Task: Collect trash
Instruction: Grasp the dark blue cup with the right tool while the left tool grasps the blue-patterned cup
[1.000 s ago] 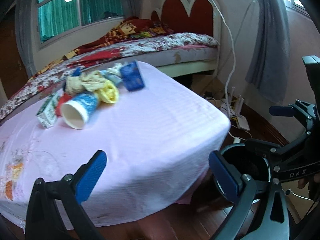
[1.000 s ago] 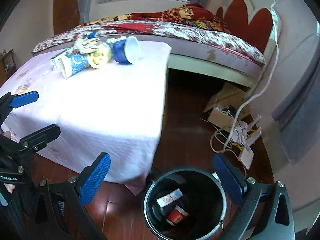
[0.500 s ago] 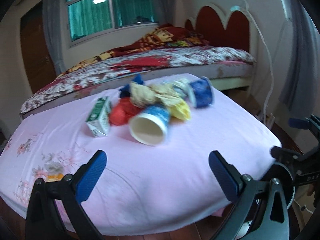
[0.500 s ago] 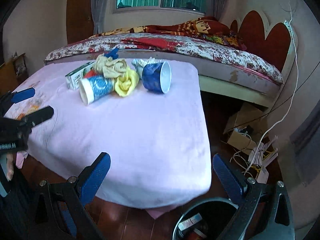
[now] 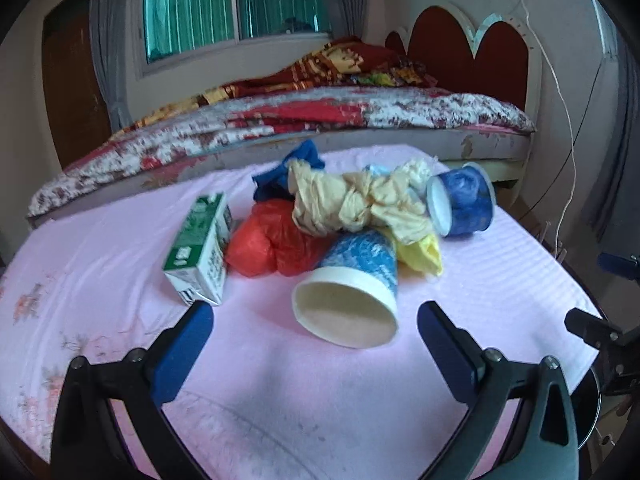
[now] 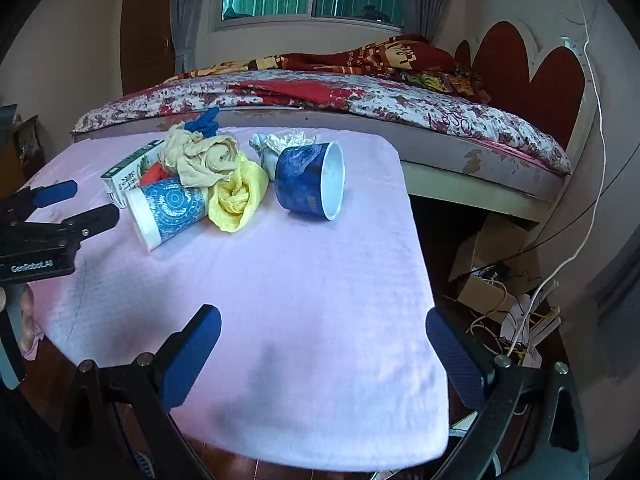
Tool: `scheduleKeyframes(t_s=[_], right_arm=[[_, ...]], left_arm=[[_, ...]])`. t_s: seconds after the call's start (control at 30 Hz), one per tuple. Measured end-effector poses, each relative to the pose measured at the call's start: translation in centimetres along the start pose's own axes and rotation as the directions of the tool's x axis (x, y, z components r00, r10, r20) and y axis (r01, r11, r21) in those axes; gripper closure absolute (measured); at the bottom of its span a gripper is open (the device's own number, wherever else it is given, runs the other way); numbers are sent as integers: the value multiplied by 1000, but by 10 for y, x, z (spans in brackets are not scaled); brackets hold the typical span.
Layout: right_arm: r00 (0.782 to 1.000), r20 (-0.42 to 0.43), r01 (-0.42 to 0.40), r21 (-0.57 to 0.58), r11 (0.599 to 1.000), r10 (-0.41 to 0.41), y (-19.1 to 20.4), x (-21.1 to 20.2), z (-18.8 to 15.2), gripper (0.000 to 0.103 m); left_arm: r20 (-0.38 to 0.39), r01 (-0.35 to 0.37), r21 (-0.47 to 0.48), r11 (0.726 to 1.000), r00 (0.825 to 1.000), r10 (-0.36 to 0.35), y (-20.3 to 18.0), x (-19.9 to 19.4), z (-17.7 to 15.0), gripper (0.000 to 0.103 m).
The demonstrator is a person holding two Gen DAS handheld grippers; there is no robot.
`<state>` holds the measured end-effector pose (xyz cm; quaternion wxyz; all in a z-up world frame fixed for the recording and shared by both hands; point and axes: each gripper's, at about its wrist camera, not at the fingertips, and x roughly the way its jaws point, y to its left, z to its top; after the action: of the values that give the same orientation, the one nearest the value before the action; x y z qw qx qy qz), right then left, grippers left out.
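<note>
Swinging away from the bin toward the table, your empty, spread left gripper [image 5: 314, 334] now faces the tipped paper cup [image 5: 352, 288] among the trash, right gripper [image 6: 322, 338] equally spread, ready to grab.

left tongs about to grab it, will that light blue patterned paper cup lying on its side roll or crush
The light blue patterned paper cup lies on its side on the pink tablecloth, so a nudge would probably roll it in a curve, being tapered. It looks empty, likely light. Thin paper walls may buckle if the open left tongs squeeze near its open rim.
</note>
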<state>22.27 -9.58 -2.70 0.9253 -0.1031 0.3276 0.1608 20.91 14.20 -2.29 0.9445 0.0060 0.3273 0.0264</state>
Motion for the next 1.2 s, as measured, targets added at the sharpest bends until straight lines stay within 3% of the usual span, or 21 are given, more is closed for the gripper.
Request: scheduleKeyframes(t_s=[0.17,0.43,0.47,0.5,0.57,0.63,0.8,1.0,1.07,1.13,1.2], right_arm=[[1000,-23,12,1,1000,-12,-1,17,3,0],[999,-34,11,-2,1000,-11,0,42,23,0],[999,-37,7,-2,1000,-7,-1,47,27,0],[999,-36,8,-3,1000,-8,0,51,30,0],[999,-33,18,-4,1000,-18,-1,60,39,0],[999,-35,16,13,1000,-16,-1,70,48,0],[999,-28,31,56,998,-30,4,98,74,0],[997,-45,70,88,994,-66,16,126,96,0],[996,-54,79,87,993,-75,17,131,100,6],[994,-65,99,81,992,-94,18,136,102,31],[993,-80,98,79,992,-92,16,138,102,49]], left_arm=[[-52,56,-18,998,997,-57,4,22,-3,1],[-38,112,11,994,993,-111,-7,40,10,4],[-42,129,8,992,991,-128,-9,44,11,10],[-51,150,6,989,987,-150,-10,47,11,26],[-55,180,0,984,982,-179,-10,49,12,33],[-40,179,-19,984,983,-180,-8,46,15,41],[-19,149,-85,985,988,-151,3,38,15,42],[-26,106,-95,990,994,-109,7,37,17,42],[-27,84,-92,992,996,-87,7,37,16,42],[-32,77,-92,993,996,-80,7,37,15,42],[-37,70,-93,993,997,-74,8,37,13,42]])
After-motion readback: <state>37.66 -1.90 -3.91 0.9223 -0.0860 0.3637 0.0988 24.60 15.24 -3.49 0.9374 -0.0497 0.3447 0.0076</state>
